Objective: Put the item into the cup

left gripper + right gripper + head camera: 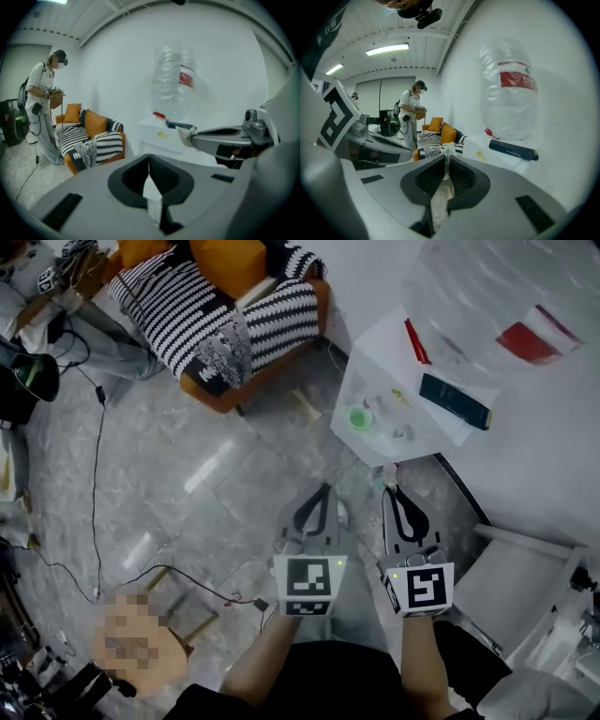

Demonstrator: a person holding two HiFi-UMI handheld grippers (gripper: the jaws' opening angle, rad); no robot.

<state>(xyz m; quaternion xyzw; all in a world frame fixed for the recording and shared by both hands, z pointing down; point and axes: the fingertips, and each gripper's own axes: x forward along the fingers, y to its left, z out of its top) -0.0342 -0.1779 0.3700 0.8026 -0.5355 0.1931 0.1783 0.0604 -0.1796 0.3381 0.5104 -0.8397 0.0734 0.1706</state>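
Note:
A small green cup [359,418] stands on the near left part of a low white table [380,352], with a few small bits beside it. My right gripper [388,486] is over the floor just short of the table, shut on a small pale item [186,136] that pokes out of its tip [446,157]. Beside it on the left, my left gripper [323,487] is shut with nothing in it [149,157]. Both point toward the table.
A big clear water bottle [487,296] and a dark flat box [455,401] sit on the table's far side. An orange sofa with striped cushions [225,306] is to the left. A person [44,108] stands by it. Cables [98,474] cross the floor.

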